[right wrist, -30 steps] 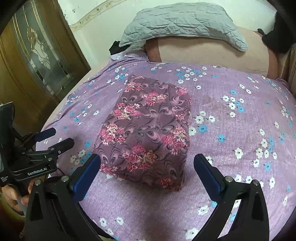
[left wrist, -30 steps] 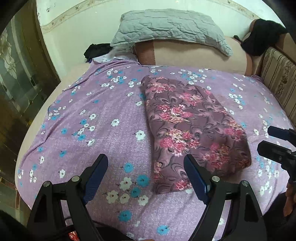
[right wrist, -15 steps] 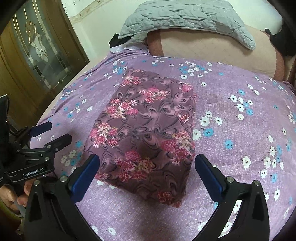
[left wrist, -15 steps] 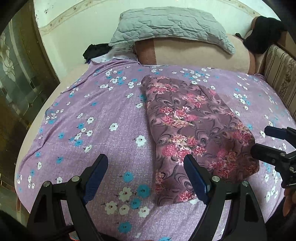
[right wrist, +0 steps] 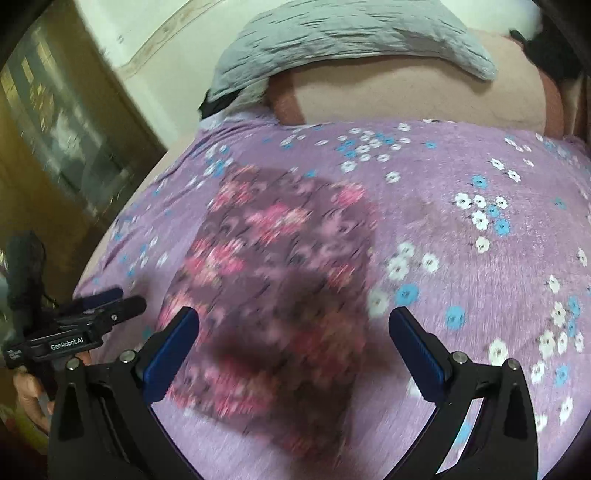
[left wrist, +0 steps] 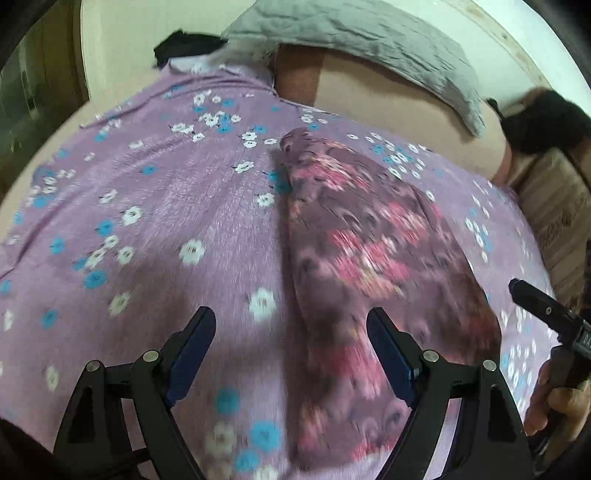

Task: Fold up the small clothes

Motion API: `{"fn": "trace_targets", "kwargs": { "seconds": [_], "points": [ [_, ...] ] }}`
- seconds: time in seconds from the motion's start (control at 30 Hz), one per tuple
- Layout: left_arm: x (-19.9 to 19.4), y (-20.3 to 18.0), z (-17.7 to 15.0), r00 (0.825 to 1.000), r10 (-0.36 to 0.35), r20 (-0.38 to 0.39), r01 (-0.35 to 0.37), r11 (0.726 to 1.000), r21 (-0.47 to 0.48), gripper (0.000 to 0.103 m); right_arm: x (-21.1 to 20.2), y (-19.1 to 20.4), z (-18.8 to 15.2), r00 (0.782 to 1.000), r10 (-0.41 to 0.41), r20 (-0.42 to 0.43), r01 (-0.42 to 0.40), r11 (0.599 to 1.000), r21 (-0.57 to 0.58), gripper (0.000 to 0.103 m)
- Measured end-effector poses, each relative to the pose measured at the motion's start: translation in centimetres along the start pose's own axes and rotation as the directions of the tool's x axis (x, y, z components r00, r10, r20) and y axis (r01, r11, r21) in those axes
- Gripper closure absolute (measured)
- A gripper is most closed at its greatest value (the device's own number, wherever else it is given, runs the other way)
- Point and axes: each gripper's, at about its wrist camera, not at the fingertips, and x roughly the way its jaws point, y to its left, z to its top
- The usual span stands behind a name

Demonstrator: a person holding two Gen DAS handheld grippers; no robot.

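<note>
The cloth lies folded flat on the sheet, below the pillow. Left gripper and right gripper hang wide open over its near edge, both empty. A low bite could also catch the sheet.
</note>
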Motion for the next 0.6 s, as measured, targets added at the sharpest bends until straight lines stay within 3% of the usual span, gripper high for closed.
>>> {"fn": "trace_targets", "kwargs": {
  "seconds": [0.17,0.3,0.4,0.43,0.5,0.6],
  "points": [
    [4.3,0.8,4.5,0.992,-0.121,-0.028,0.119,0.991,-0.058,0.019,4.5,-3.2,4.1,0.999,0.037,-0.023,-0.035,0.995,0.093,0.013],
    [9.2,1.4,7.8,0.987,-0.138,-0.077,0.129,0.985,-0.112,0.019,8.6,-4.8,6.2,0.997,0.038,-0.070,-0.029,0.992,0.125,0.028],
    [11.3,1.6,8.9,0.986,-0.147,-0.076,0.137,0.983,-0.126,0.021,10.8,-5.4,6.7,0.993,0.046,-0.108,-0.030,0.990,0.138,0.057],
    [11.4,1.4,9.1,0.988,-0.140,-0.064,0.133,0.985,-0.113,0.024,11.4,-5.4,6.7,0.992,0.045,-0.121,-0.029,0.991,0.131,0.078],
    [11.0,0.7,9.5,0.989,-0.142,-0.045,0.139,0.988,-0.075,0.048,10.6,-4.8,6.8,0.996,0.036,-0.079,-0.027,0.994,0.107,0.095],
    [10.3,-1.3,9.9,0.998,-0.069,0.011,0.069,0.997,0.022,0.051,6.7,-3.8,7.1,0.989,0.115,0.096,-0.123,0.989,0.081,0.097]
  ]
}}
